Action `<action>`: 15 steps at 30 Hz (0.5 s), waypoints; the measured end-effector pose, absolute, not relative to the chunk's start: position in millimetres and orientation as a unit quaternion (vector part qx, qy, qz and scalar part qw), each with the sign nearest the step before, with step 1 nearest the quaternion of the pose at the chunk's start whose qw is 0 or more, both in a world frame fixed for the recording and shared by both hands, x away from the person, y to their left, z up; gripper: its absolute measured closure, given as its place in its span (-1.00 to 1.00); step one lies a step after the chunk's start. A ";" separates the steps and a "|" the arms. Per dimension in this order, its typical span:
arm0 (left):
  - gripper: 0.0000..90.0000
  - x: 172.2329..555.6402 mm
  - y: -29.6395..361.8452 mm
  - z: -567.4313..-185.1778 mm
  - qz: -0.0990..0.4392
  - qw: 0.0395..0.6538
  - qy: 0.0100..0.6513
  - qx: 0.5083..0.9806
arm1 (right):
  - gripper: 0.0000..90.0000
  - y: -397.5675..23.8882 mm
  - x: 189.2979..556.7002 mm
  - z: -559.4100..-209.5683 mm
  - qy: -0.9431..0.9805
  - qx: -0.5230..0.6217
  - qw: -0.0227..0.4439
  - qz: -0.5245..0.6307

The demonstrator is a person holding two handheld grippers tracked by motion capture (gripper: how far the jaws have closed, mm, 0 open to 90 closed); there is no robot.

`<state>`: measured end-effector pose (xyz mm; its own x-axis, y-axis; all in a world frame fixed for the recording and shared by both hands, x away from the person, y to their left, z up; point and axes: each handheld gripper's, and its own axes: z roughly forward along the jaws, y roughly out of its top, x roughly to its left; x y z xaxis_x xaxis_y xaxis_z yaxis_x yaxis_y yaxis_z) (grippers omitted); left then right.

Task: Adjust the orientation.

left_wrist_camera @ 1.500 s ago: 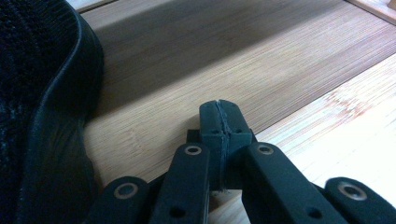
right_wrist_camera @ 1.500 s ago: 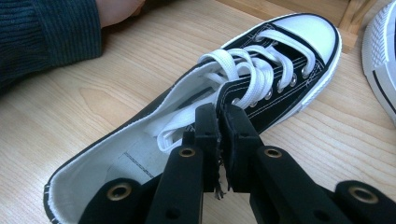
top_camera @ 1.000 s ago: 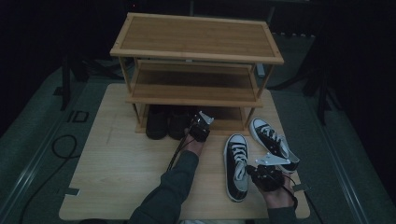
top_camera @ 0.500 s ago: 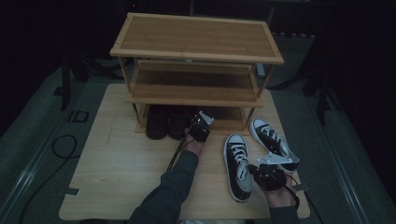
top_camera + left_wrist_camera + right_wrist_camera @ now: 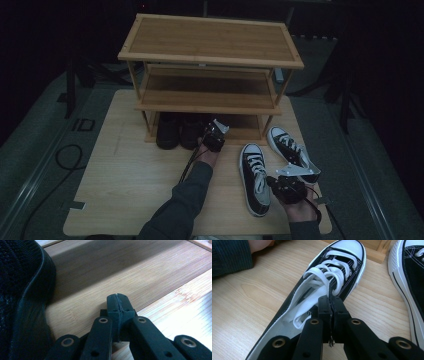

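Note:
A black-and-white lace-up sneaker point(image 5: 254, 176) lies on the wooden table, toe toward the shoe rack point(image 5: 210, 40). My right gripper point(image 5: 280, 186) sits at its right side. In the right gripper view the gripper point(image 5: 330, 300) is shut on the canvas edge of that sneaker point(image 5: 332, 267), beside the white laces. Its twin sneaker point(image 5: 291, 152) lies further right point(image 5: 409, 277). My left gripper point(image 5: 215, 136) rests at the front of the rack's bottom shelf. In the left gripper view it point(image 5: 117, 298) is shut with nothing in it, just right of a black shoe point(image 5: 22, 302).
A pair of black shoes point(image 5: 176, 131) stands on the left of the rack's bottom shelf. The rack's middle shelf point(image 5: 210, 95) and top are bare wood. The table point(image 5: 125, 175) ends close behind my hands, and a cable point(image 5: 65, 155) lies on the floor at the left.

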<state>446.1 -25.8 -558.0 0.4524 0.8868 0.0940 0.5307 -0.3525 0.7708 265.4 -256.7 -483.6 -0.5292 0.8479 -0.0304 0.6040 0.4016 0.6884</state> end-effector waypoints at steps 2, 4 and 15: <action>1.00 446.1 -25.9 -558.0 0.260 0.343 0.454 0.780 | 0.95 -257.2 265.4 -483.6 0.814 0.446 0.191 0.319; 1.00 446.1 -25.9 -558.0 0.260 0.343 0.454 0.780 | 0.95 -257.7 265.6 -483.6 0.814 0.447 0.190 0.319; 1.00 446.3 -25.9 -558.1 0.259 0.345 0.455 0.779 | 0.94 -262.6 270.3 -481.4 0.820 0.444 0.190 0.308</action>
<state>446.3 -25.9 -558.1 0.4514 0.8878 0.0897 0.5307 -0.3480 0.7728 270.3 -262.6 -481.4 -0.5343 0.8444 -0.0382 0.6101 0.4165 0.6740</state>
